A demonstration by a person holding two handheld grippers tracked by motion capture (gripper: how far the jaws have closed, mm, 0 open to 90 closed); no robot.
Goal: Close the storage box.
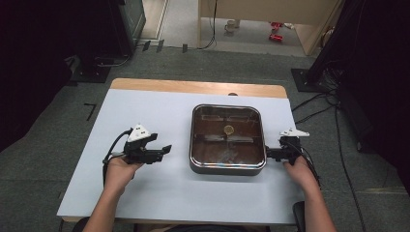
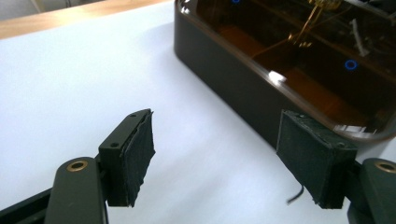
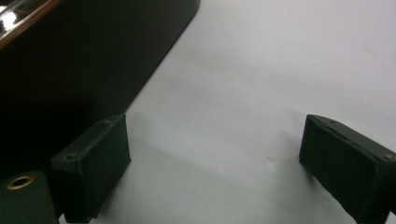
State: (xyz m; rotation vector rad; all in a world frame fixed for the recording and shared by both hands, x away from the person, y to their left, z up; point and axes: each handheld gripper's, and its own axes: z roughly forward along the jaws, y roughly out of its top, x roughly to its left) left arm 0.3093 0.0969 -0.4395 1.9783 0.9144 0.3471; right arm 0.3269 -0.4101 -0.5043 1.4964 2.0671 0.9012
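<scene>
Lidded pan (image 1: 227, 139) not yet gripped on worktop (image 1: 145, 193); right tool (image 1: 269, 154) spread at its side, left tool (image 1: 167, 149) spread, empty, near. Lifting judged undone.

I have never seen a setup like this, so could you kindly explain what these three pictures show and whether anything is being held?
A person sits at a table covered in white, holding a hand-operated gripper in each hand. The high view looks down from above: the left gripper is on the left and the right gripper sits close beside a square dark pan with a glass lid. The other two pictures come from cameras riding on each gripper, looking along its black jaws. Both grippers are open and hold nothing.
</scene>
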